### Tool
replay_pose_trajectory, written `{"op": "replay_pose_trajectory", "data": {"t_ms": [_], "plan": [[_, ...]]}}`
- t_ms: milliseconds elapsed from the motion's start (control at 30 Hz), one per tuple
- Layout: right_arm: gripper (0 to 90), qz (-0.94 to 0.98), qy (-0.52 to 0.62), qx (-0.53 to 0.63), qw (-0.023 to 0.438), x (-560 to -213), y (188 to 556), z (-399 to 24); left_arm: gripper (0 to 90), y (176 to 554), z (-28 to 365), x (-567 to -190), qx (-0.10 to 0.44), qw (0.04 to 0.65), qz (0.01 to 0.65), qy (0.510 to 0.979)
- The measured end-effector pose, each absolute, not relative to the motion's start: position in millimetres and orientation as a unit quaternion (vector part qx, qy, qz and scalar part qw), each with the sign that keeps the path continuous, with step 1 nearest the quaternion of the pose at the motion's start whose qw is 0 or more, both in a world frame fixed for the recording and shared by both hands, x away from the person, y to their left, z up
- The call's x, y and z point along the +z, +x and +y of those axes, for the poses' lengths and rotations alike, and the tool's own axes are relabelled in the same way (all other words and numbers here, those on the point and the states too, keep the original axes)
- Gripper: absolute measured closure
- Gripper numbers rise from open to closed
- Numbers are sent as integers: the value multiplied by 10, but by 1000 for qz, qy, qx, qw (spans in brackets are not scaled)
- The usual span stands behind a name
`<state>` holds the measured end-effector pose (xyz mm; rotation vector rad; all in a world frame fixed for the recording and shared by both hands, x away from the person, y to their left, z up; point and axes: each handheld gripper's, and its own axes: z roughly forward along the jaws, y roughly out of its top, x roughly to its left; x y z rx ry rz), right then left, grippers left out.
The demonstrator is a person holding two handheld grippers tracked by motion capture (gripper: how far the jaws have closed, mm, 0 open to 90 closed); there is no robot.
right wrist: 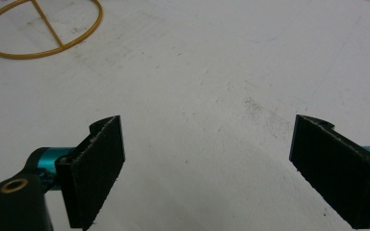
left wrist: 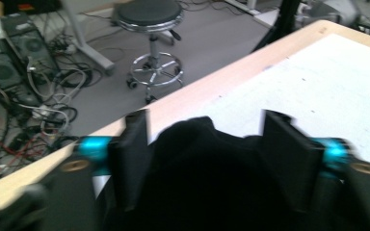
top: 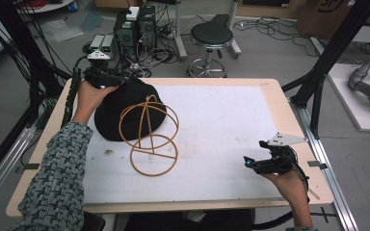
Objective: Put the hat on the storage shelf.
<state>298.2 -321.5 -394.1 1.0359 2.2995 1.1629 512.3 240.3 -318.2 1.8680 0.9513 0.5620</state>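
1. High view: a soft black fabric hat lies on the white-topped wooden counter, toward its far left. A tan wire-hoop hat stand leans against the hat's near side, its round base ring flat on the counter. The left gripper is at the hat's far edge, held by a hand in a grey knitted sleeve. The right gripper sits near the counter's near right corner, well apart from hat and stand. A round black stool stands on the floor beyond.

2. Left gripper view: the jaws are set apart, with the hat's black fabric bunched between them; whether they pinch it, I cannot tell.

3. Right gripper view: the jaws gape wide over bare white counter; the stand's base ring lies at upper left.
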Motion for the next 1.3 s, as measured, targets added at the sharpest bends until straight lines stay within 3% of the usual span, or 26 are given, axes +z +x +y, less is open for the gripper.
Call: {"op": "replay_pose_trajectory", "data": {"t_ms": [67, 100, 300, 500, 800, 1300], "plan": [[120, 814, 368, 411, 181, -3946, 2981, -3222, 463, 5119, 2403, -3182, 225, 466, 387, 763], [120, 814, 368, 412, 180, -3949, 2982, -3223, 530, 5113, 2404, -3179, 225, 462, 383, 767], [120, 816, 365, 408, 182, -3947, 2988, -3202, 691, 5088, 2385, -3188, 224, 456, 377, 775], [120, 818, 365, 408, 180, -3949, 2997, -3198, 805, 5075, 2384, -3194, 220, 453, 375, 778], [120, 818, 364, 407, 179, -3943, 2999, -3193, 849, 5024, 2435, -3110, 224, 449, 367, 783], [120, 819, 358, 411, 178, -3940, 3055, -3164, 852, 4768, 2813, -2686, 241, 491, 367, 752]]}}
